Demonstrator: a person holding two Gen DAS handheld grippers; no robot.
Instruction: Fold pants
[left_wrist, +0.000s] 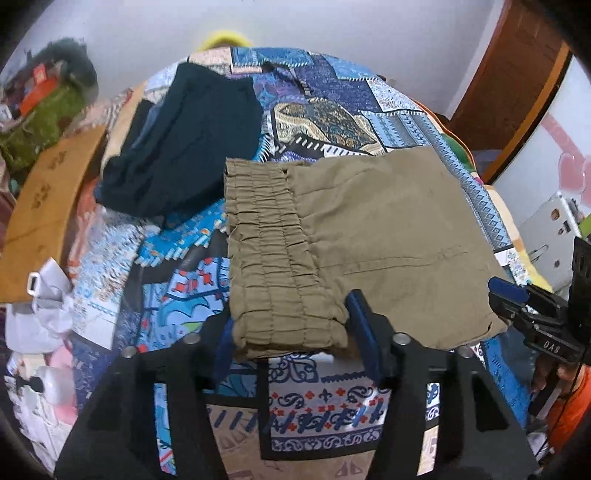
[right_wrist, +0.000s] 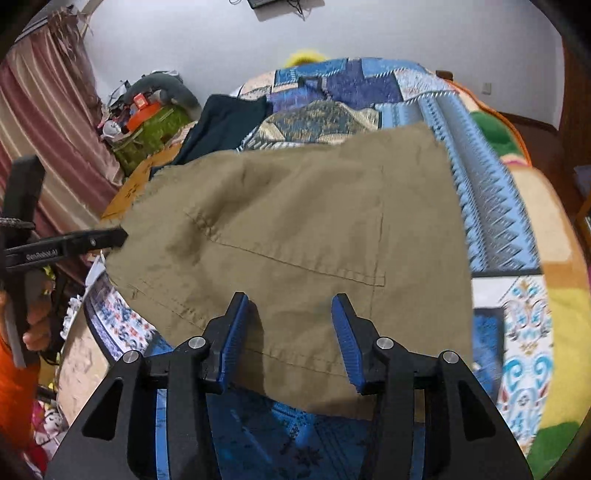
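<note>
Khaki pants (left_wrist: 369, 236) between left claw (left_wrist: 291, 332) fingers

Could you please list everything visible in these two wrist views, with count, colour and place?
khaki pants: one, olive-tan, folded on the bed nearest the cameras, elastic waistband toward the left gripper.
dark garment: one, navy-black, on the bed beyond the pants, toward the left.
patchwork bedspread: one, blue with mixed patterns, covering the bed.
cardboard sheet: one, brown, at the bed's left edge.
curtain: one, pink striped, far left in the right wrist view.
green bag: one, green, by the wall beyond the bed.
wooden door: one, brown, far right.
left gripper: one, black with blue fingers, open around the waistband end.
right gripper: one, black with blue fingers, open over the pants' near hem.
</note>
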